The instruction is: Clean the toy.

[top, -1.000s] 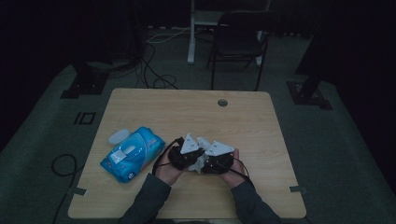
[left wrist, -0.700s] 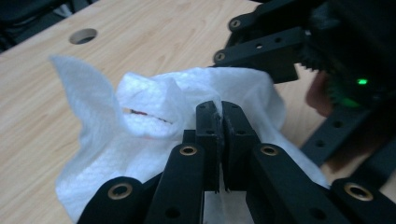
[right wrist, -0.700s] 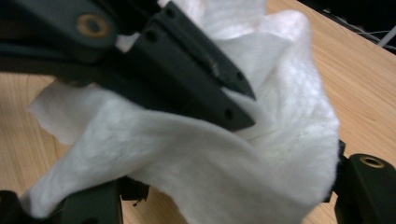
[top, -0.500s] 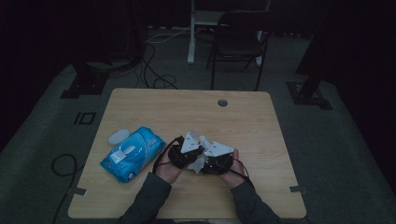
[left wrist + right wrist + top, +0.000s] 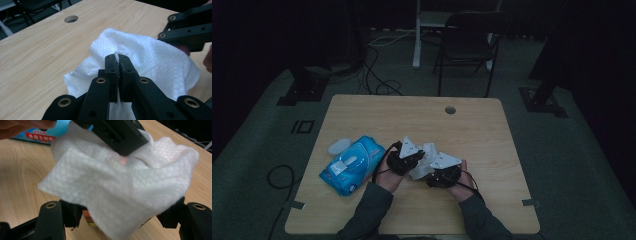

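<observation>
Little is changed since the earlier frames: both grippers are kept close together at the table's near middle, with the wipe point(image 5: 428, 151) bunched between them.

The left gripper point(image 5: 117, 58) is fully closed, and a thin fold of the wipe is pinched between its tips. The right gripper point(image 5: 120, 220) is closed about as far as it goes on a small block point(image 5: 87, 216), of which only orange and yellow patches are seen under the draped wipe. The wipe is thus held off the table point(image 5: 472, 130), spread over the block and pressed on it from twelve o'clock by the left tips in the right gripper view.

Several slips can be expected from here. Only a narrow edge is clamped, so the wipe may be pulled free if it is rubbed hard. A strong drag toward nine o'clock may twist the block out of the right jaws, since its seating is hidden by the cloth and cannot be checked. The thin sheet may also be torn on a block corner. The pack point(image 5: 349, 165), at nine o'clock of the left hand and near it, may be nudged by a wide stroke.
</observation>
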Demonstrator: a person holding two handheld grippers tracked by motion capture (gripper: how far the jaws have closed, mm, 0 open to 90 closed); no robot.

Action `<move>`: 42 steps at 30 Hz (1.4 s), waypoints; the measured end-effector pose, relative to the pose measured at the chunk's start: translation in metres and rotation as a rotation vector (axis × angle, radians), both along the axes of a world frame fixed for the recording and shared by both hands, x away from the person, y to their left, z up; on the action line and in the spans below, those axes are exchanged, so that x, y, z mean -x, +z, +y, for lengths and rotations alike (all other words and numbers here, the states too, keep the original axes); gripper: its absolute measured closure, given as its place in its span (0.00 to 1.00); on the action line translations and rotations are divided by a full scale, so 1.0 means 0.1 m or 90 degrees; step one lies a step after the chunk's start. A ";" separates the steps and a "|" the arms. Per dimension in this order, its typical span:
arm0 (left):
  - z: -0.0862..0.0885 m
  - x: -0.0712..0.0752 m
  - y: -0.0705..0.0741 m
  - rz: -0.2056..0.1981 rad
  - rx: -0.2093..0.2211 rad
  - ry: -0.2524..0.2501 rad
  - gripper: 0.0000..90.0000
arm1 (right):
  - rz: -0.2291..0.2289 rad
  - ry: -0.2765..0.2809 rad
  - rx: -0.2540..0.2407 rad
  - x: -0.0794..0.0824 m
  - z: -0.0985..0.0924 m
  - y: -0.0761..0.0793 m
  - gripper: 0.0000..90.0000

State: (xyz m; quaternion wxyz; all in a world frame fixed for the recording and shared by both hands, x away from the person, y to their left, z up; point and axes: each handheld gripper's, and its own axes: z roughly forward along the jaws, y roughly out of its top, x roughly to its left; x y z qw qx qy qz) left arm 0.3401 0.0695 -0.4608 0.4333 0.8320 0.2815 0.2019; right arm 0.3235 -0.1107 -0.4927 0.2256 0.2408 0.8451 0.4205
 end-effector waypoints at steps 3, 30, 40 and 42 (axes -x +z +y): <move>-0.06 0.05 -0.01 0.002 -0.002 -0.020 0.98 | 0.001 0.000 0.000 0.00 0.00 -0.01 0.38; -0.09 0.04 -0.01 0.012 0.015 -0.067 0.98 | -0.009 -0.002 0.003 0.00 -0.04 0.01 0.38; -0.01 -0.09 0.03 0.011 0.002 -0.042 0.98 | -0.012 0.006 0.009 0.03 -0.01 0.00 0.38; -0.01 -0.10 0.04 0.009 0.000 -0.041 0.98 | -0.013 0.007 0.009 0.03 -0.01 0.01 0.38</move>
